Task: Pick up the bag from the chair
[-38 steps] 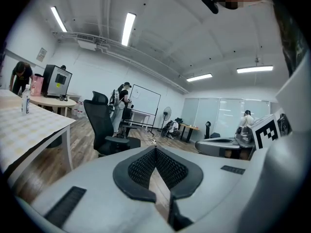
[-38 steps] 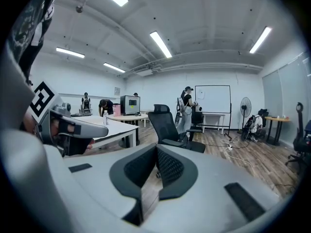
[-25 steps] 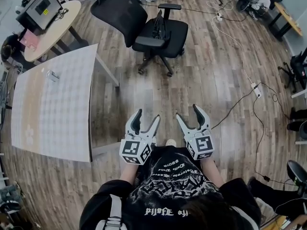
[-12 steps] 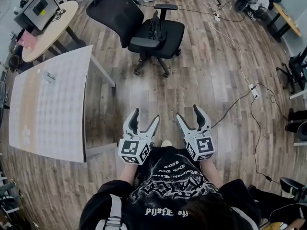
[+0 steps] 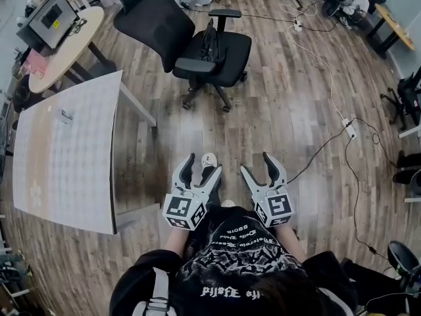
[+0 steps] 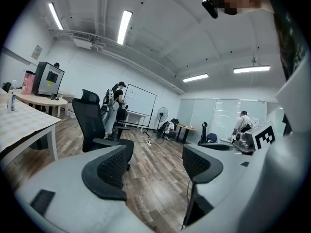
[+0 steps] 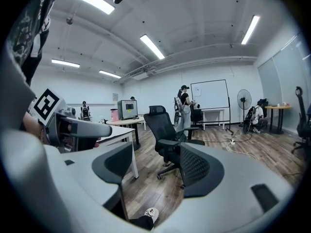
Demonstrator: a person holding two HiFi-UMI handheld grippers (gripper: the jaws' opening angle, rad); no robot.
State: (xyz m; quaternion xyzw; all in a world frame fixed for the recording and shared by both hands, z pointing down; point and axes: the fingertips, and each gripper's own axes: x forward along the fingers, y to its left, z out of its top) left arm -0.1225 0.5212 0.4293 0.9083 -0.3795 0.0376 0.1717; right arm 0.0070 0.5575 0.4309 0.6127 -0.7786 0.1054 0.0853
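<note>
A black office chair (image 5: 214, 54) stands on the wood floor well ahead of me. A slim dark bag (image 5: 210, 40) stands upright on its seat. My left gripper (image 5: 202, 165) and right gripper (image 5: 256, 164) are held side by side close to my body, far short of the chair. Both are open with nothing between the jaws. The left gripper view shows the open left gripper (image 6: 155, 166) with the chair (image 6: 92, 125) off to its left. In the right gripper view the chair (image 7: 165, 130) lies ahead, beyond the open right gripper (image 7: 155, 166).
A white table (image 5: 66, 150) runs along my left, with a round table (image 5: 62, 48) and monitor (image 5: 47, 18) behind it. Cables (image 5: 329, 137) and a power strip (image 5: 350, 127) lie on the floor at right. My shoe (image 5: 209, 160) shows between the grippers. A person (image 7: 184, 106) stands beyond the chair.
I have stepped forward: my shoe now shows between the grippers, and the table and chair have shifted in view. Both grippers keep their open pose in front of me.
</note>
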